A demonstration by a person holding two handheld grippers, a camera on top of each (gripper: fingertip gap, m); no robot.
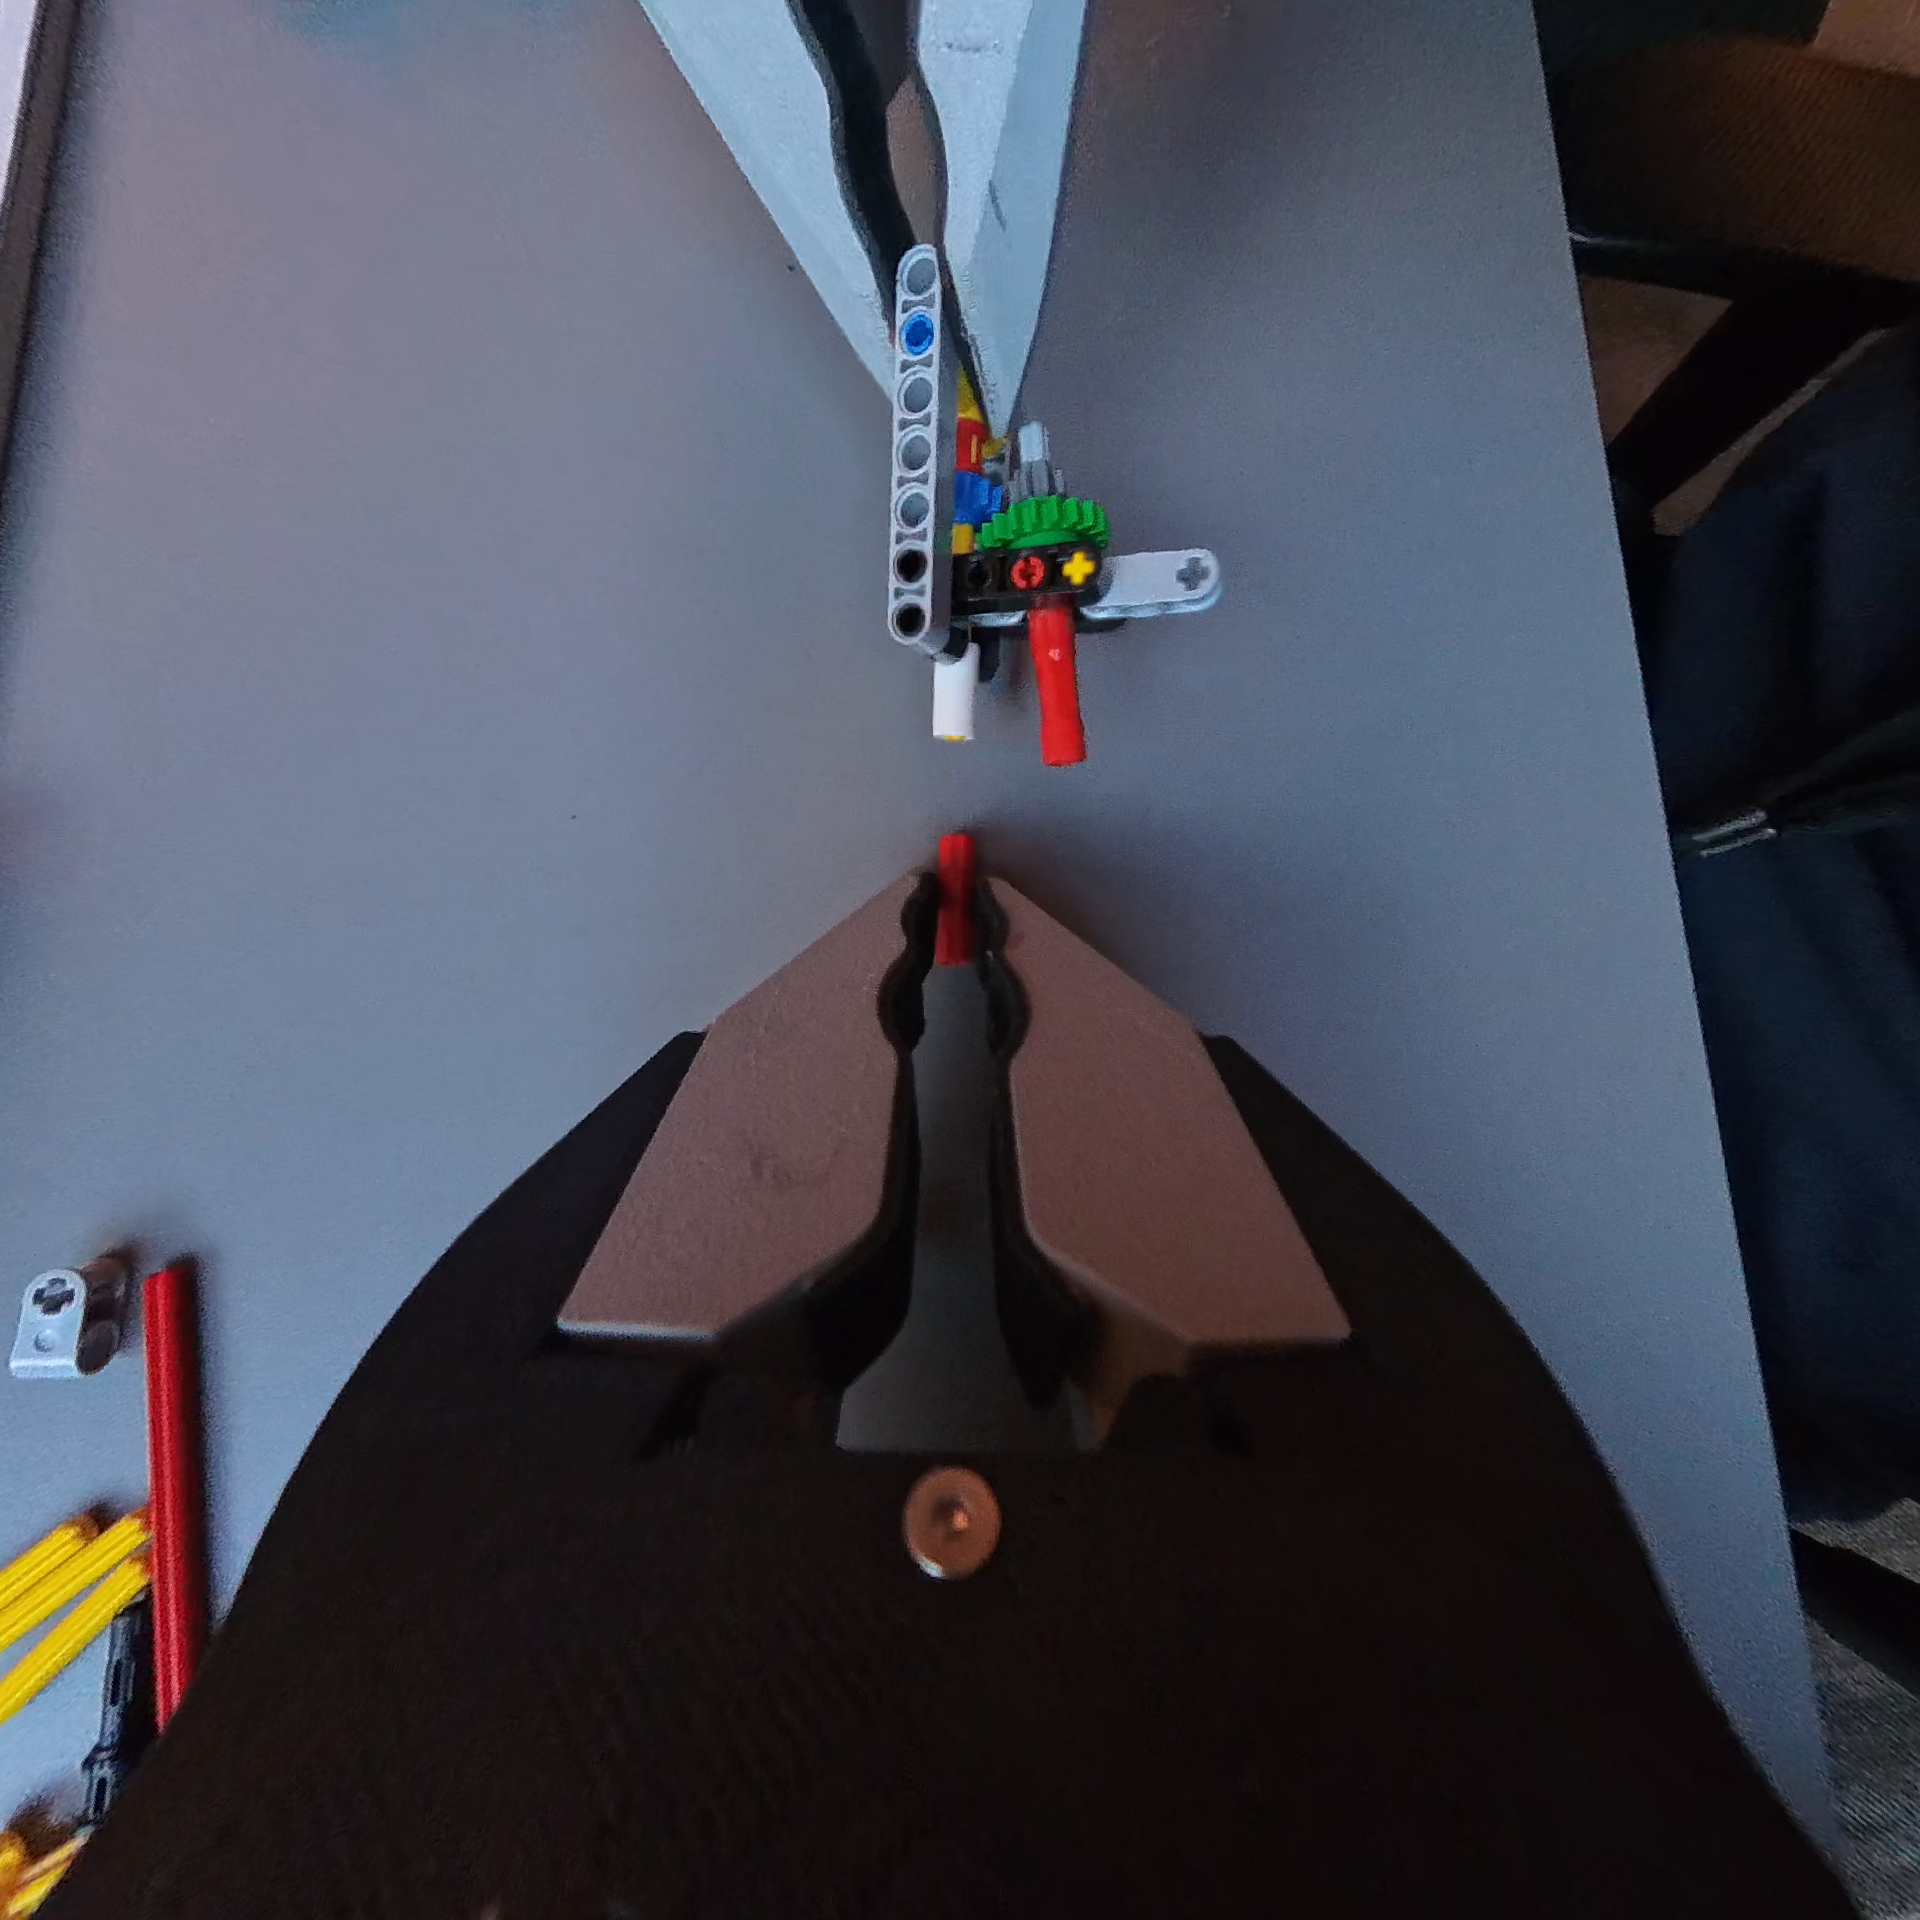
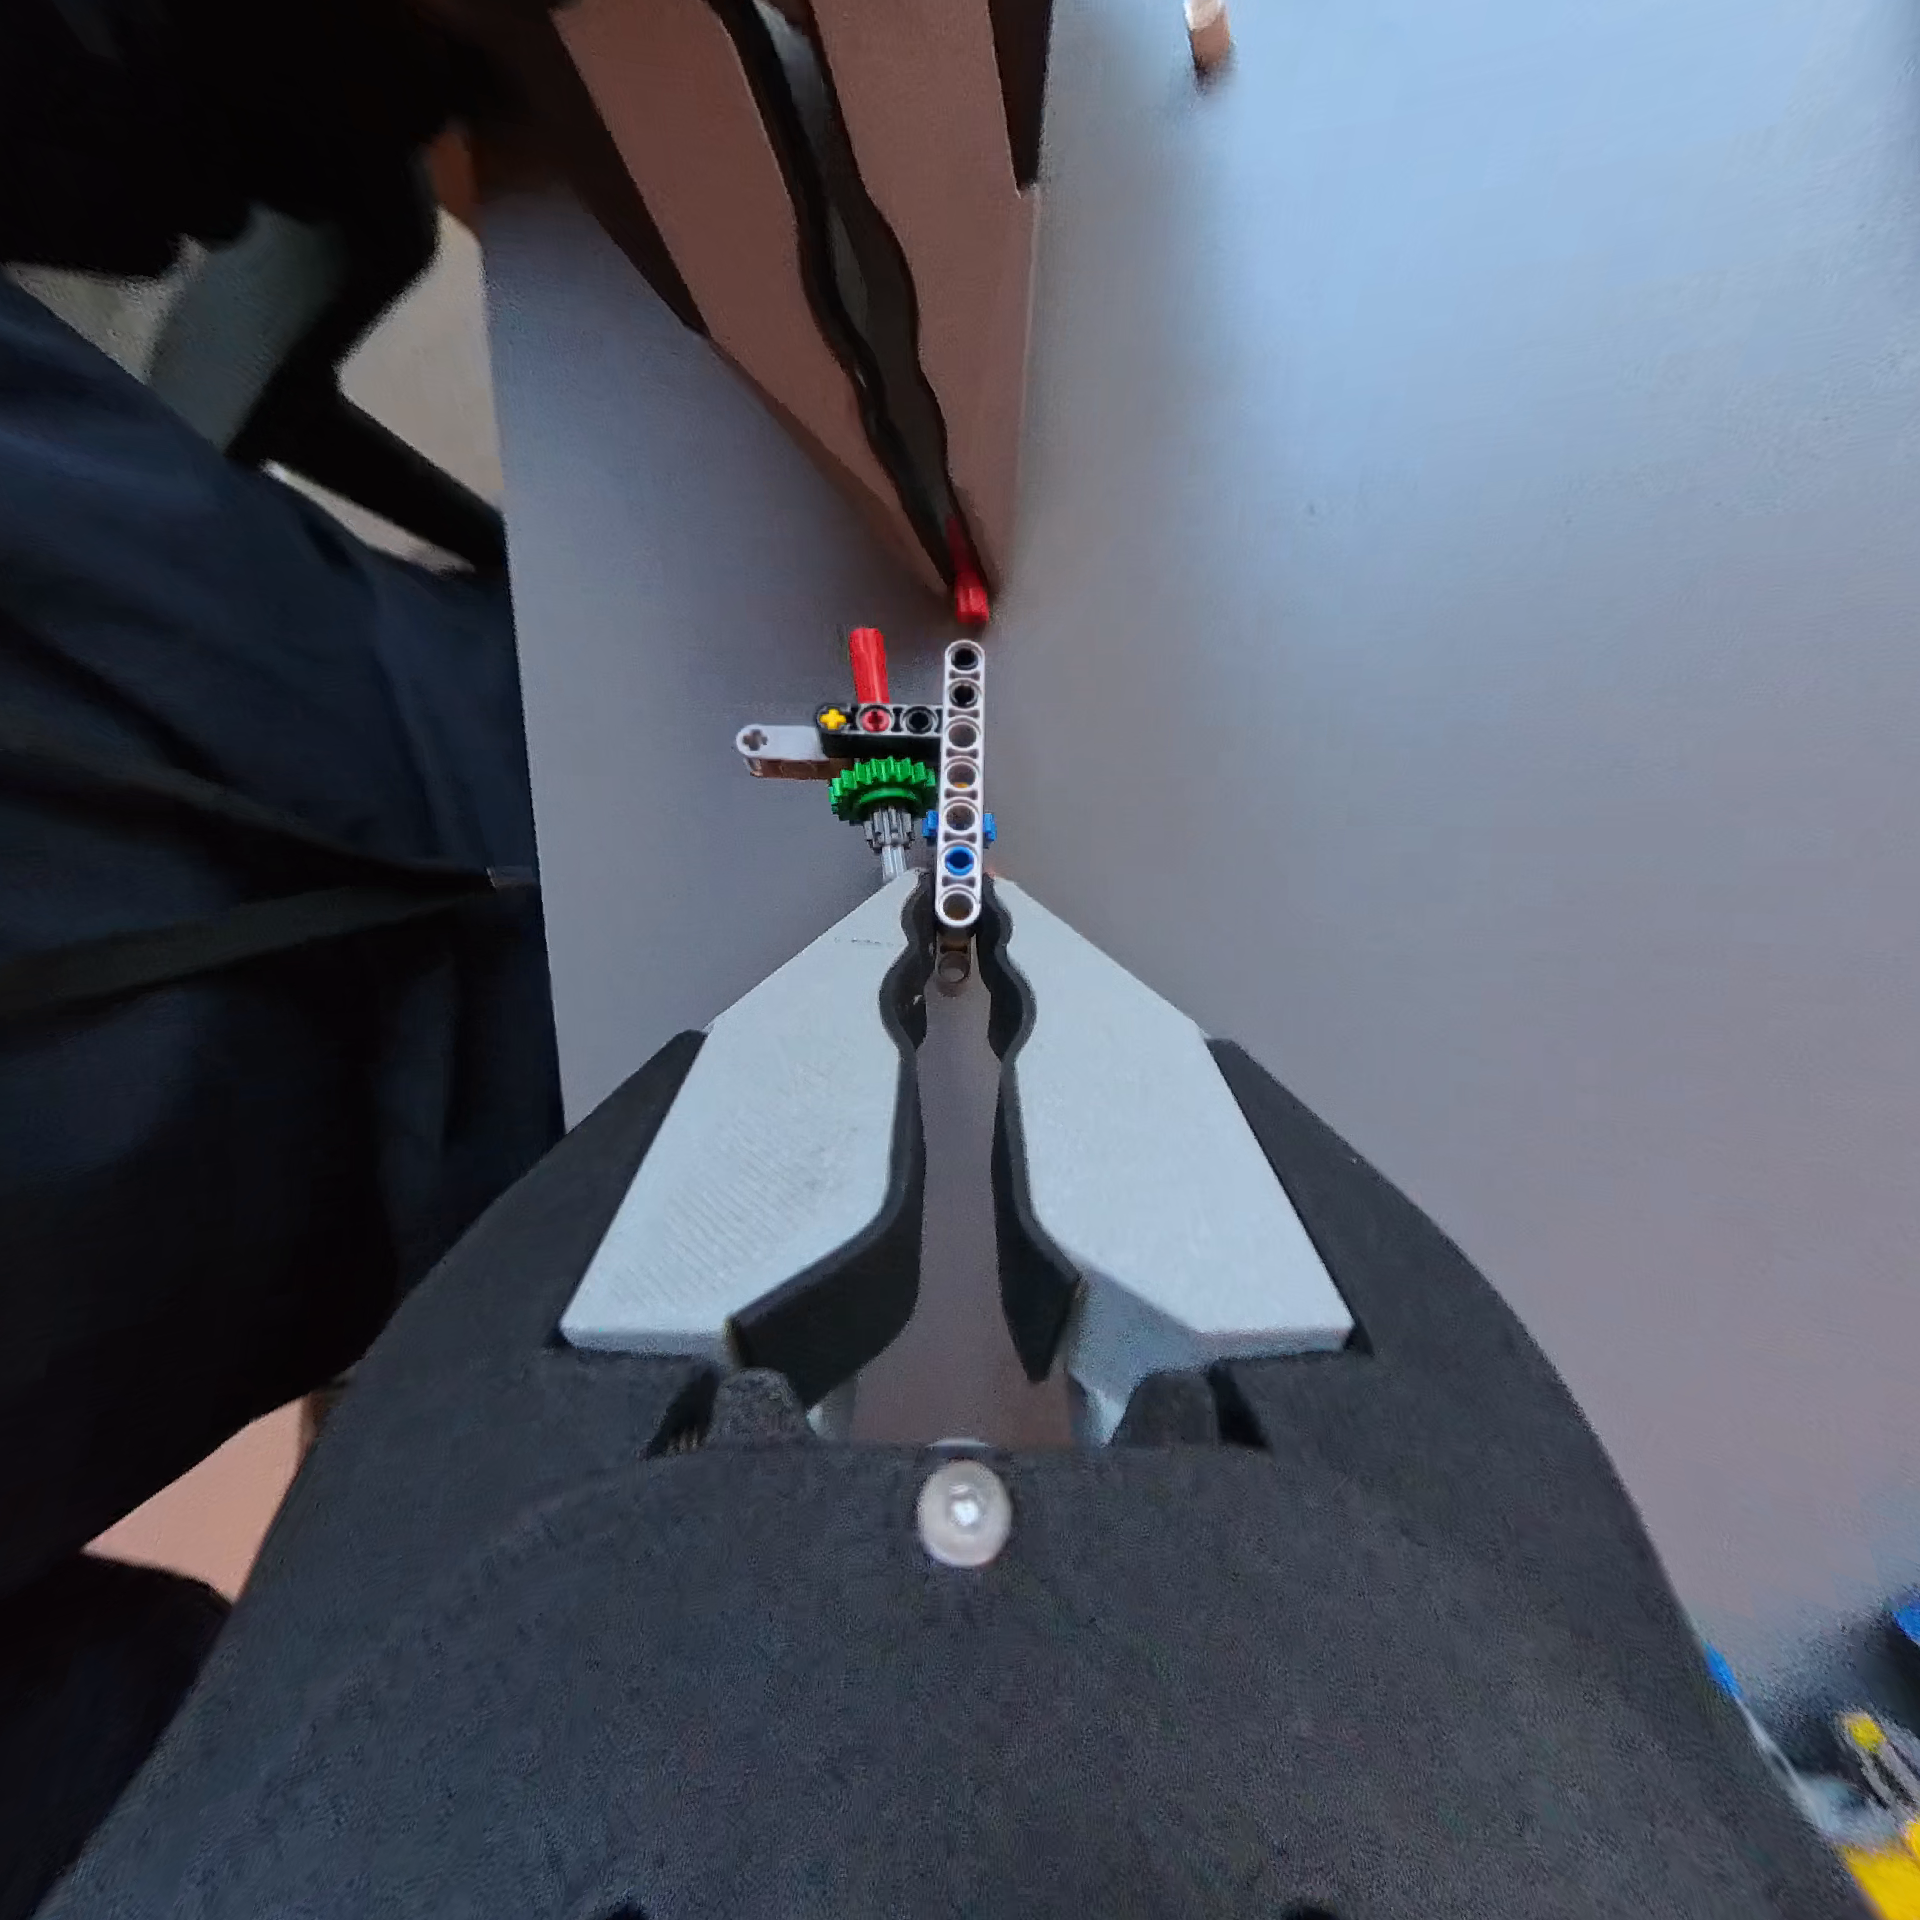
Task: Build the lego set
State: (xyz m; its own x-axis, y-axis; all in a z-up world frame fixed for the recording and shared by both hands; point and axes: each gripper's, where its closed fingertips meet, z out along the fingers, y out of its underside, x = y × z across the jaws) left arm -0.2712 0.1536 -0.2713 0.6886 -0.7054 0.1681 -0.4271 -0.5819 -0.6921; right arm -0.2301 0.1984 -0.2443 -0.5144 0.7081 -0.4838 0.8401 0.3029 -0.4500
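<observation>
— What's the left gripper (image 1: 956, 883) got?
— Its brown fingers pinch a small red peg (image 1: 955, 899), just short of the toy assembly (image 1: 997, 540) over the grey table (image 1: 416, 623).
— And the right gripper (image 2: 958, 904)?
— It clamps that assembly by its grey holed beam (image 2: 961, 779); a green gear (image 2: 883, 787) sits beside the beam.

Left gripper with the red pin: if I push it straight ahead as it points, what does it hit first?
Probably the white peg hanging off the gear assembly held by the right gripper; the red axle sits just right of that line. Depth is unclear.
</observation>
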